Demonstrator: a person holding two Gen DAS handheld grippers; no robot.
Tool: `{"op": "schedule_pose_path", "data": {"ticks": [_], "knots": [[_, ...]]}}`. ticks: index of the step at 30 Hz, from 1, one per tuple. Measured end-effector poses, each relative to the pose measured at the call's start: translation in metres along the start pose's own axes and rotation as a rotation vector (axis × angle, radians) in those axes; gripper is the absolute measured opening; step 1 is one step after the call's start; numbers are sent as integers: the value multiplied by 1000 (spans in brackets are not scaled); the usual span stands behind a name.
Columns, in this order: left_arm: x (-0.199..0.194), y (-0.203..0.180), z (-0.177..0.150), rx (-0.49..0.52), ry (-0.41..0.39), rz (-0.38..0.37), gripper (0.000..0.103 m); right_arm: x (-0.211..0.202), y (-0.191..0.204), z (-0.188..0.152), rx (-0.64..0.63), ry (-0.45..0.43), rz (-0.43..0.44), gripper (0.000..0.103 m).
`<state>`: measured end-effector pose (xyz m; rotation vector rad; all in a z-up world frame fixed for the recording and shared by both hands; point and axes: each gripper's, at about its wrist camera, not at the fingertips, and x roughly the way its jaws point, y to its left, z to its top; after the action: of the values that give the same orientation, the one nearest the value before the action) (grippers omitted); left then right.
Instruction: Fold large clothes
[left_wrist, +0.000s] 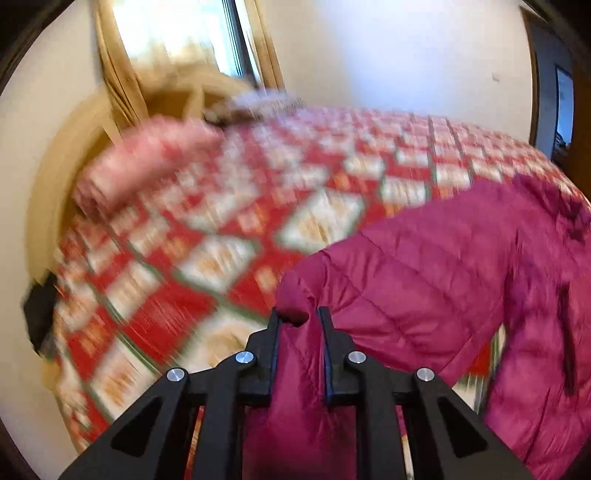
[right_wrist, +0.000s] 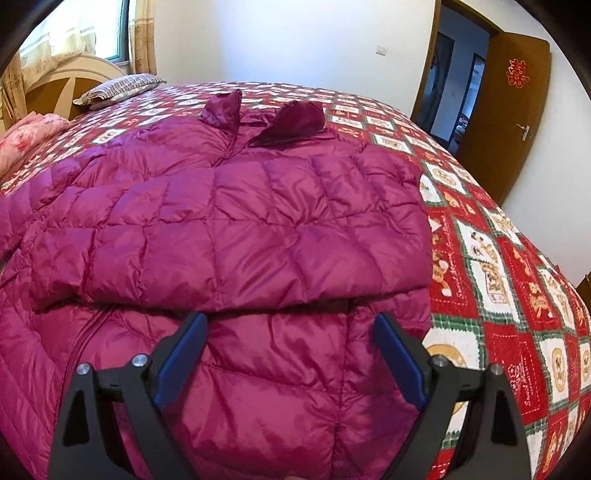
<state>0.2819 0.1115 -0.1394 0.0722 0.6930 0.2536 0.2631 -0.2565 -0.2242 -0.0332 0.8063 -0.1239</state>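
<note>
A large magenta quilted down jacket (right_wrist: 229, 229) lies spread on the bed, front up, one sleeve folded across its chest and its collar at the far end. My right gripper (right_wrist: 290, 325) is open and empty, hovering just above the jacket's lower part. My left gripper (left_wrist: 299, 317) is shut on a sleeve end of the jacket (left_wrist: 424, 266) and holds it lifted above the bed. The left wrist view is blurred by motion.
The bed has a red, white and green patterned quilt (right_wrist: 491, 258). A pink folded blanket (left_wrist: 147, 162) and a striped pillow (right_wrist: 118, 88) lie near the wooden headboard (right_wrist: 55, 85). An open brown door (right_wrist: 513, 110) is at the right, a curtained window (left_wrist: 177, 40) at the left.
</note>
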Motion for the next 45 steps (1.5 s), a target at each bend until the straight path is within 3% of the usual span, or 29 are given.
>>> {"op": "schedule_pose_path", "data": {"ticks": [4,8,14,19,21,22,23,24,25,26,30,33,38,43,45], "knots": [[-47,-20,39,49,-143,-19,17,-4,-2,1,10,-16,6,93],[-84,-63,64,119,-234,-106,17,-15,-8,2,24,-47,0,93],[-108,-143,70,220,-280,-219,16,-20,-23,-1,62,-57,3,93],[-122,-211,56,307,-307,-346,18,-18,-36,-3,102,-55,4,93],[-128,-233,48,331,-307,-388,23,-19,-39,-4,114,-54,5,93],[-129,-244,45,346,-297,-409,37,-19,-41,-4,116,-52,4,93],[-131,-254,42,360,-287,-419,57,-18,-42,-5,116,-50,2,93],[-136,-262,39,366,-292,-414,69,-18,-43,-5,117,-47,-1,93],[-138,-264,37,364,-307,-408,87,-18,-45,-5,123,-45,1,93],[-143,-263,35,355,-339,-402,95,-18,-47,-6,128,-43,6,93],[-138,-250,33,342,-356,-357,97,-24,-57,-5,158,-51,17,93],[-113,-225,36,305,-310,-295,97,-33,-58,-1,182,-74,43,93],[-55,-182,25,232,-189,-127,97,-52,-35,18,151,-112,174,93],[-8,-150,0,171,-63,-15,97,-35,14,32,73,-23,341,93],[7,-145,-9,165,-30,6,97,-20,30,32,48,32,378,85]]}}
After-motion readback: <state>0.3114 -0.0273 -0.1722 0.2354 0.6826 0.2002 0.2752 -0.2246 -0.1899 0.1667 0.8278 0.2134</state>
